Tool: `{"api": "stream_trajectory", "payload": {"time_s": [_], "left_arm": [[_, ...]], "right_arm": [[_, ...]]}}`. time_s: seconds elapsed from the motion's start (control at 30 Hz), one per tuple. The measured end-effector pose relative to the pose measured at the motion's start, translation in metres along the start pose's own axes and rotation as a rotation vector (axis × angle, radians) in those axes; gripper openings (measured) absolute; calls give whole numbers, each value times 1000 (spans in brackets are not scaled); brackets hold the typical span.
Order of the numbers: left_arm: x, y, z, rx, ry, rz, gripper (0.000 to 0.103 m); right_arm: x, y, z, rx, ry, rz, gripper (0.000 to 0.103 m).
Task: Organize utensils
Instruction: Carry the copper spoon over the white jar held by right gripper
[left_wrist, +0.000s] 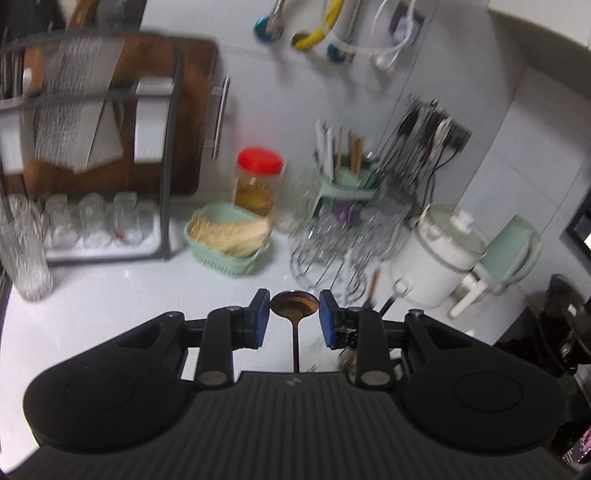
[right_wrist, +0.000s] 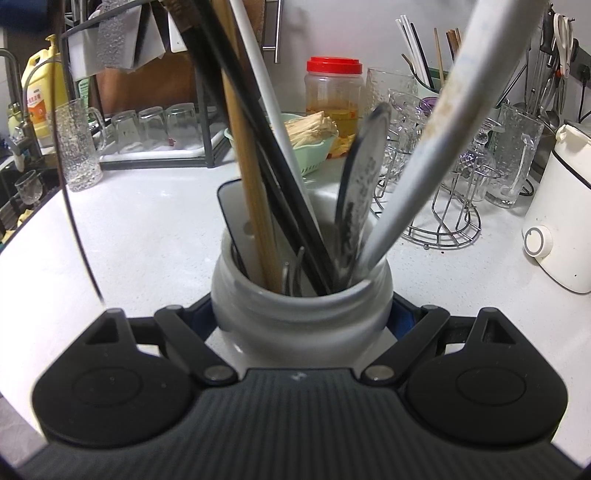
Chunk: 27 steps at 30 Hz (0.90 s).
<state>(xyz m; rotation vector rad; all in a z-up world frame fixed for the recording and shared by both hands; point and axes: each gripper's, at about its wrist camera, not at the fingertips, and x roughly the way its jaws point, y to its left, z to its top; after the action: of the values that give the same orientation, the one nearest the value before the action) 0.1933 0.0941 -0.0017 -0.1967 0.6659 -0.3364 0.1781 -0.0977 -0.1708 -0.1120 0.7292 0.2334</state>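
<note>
In the left wrist view a dark bronze spoon (left_wrist: 294, 303) sits with its bowl between the blue pads (left_wrist: 261, 318), and its handle runs back under the gripper. My left gripper (left_wrist: 294, 316) is shut on the spoon, above the white counter (left_wrist: 110, 295). The spoon looks sharp while the background is blurred. In the right wrist view my right gripper (right_wrist: 301, 319) is shut on the sides of a white ceramic utensil jar (right_wrist: 301, 314) that stands on the counter. Several utensils stand in the jar: a wooden handle (right_wrist: 251, 184), black handles, white handles (right_wrist: 424, 155) and a speckled spatula (right_wrist: 360, 177).
A dish rack (left_wrist: 168, 155) with upturned glasses and a cutting board stands at the back left. Beside it are a green basket (left_wrist: 229, 240), a red-lidded jar (left_wrist: 258, 181), a green chopstick holder (left_wrist: 347, 181), a wire glass stand (right_wrist: 443, 221) and a white cooker (right_wrist: 561, 221). A tall glass (left_wrist: 26, 258) stands at the left.
</note>
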Motion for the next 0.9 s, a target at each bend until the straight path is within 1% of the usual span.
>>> {"api": "stream_trajectory", "payload": {"time_s": [0.1, 0.3, 0.37, 0.43, 0.53, 0.63, 0.67, 0.9], "left_arm": [[-13, -14, 15, 34, -21, -11, 33], [-32, -41, 35, 69, -81, -89, 33], [-34, -49, 39, 85, -98, -120, 33], [-32, -57, 43, 106, -106, -131, 33], [-21, -68, 45, 138, -104, -139, 33], [-6, -75, 46, 174, -105, -115, 33], [-2, -77, 47, 183, -105, -121, 33], [35, -87, 49, 240, -79, -117, 33]], "right_arm": [[0, 0, 1, -1, 2, -2, 91], [1, 0, 1, -1, 9, -3, 91], [0, 0, 1, 0, 9, -3, 91], [0, 0, 1, -1, 10, -2, 91], [0, 0, 2, -1, 8, -2, 91], [0, 0, 1, 2, 5, 1, 91], [0, 0, 1, 4, 5, 4, 91], [2, 1, 2, -14, 8, 25, 91]]}}
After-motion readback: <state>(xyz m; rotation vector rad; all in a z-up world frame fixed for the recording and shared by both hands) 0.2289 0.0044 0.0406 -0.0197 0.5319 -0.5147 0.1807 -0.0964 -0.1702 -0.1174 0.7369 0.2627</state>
